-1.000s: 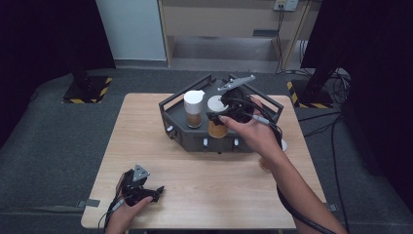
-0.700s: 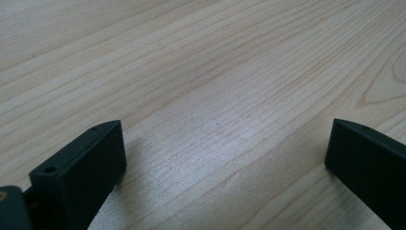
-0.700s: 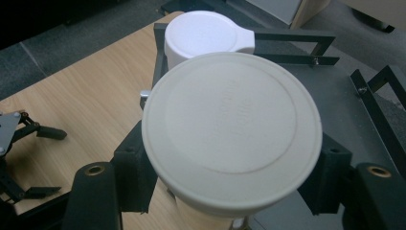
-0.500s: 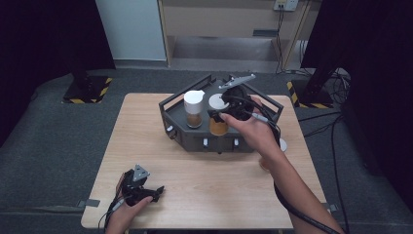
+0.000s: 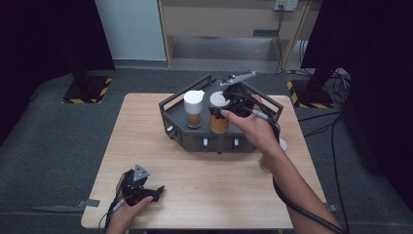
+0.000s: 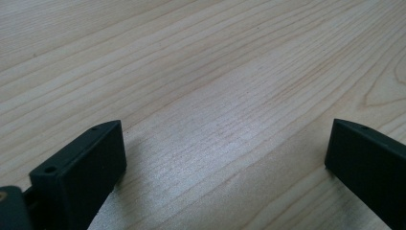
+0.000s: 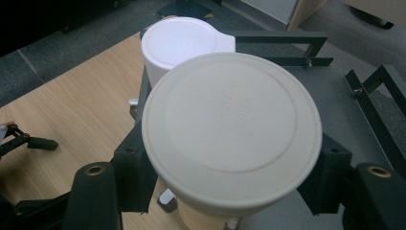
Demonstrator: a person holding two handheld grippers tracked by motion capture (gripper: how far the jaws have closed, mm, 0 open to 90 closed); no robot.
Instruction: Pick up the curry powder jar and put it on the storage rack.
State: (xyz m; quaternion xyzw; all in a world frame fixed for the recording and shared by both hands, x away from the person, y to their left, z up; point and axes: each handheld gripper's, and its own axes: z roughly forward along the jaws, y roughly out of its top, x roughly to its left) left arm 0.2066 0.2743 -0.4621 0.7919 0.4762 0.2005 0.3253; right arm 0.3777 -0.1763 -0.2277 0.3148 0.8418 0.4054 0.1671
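A dark grey rack [image 5: 195,139] stands at the middle back of the wooden table and carries two amber jars with pale lids. My right gripper [image 5: 233,106] is shut on the right-hand jar [image 5: 219,122], just under its cream lid [image 7: 232,120], with one jaw pressed on each side. The other jar [image 5: 194,109] stands just left of it, and its white lid [image 7: 179,40] lies beyond the held one. My left gripper [image 5: 146,191] rests on the table at the front left, open, with bare wood between its jaws [image 6: 225,158].
A third jar [image 5: 272,156] with a white lid stands on the table right of the rack, partly hidden by the person's right forearm. A metal lever [image 5: 238,78] juts from the rack's back. Bare wood [image 5: 209,185] stretches in front of the rack.
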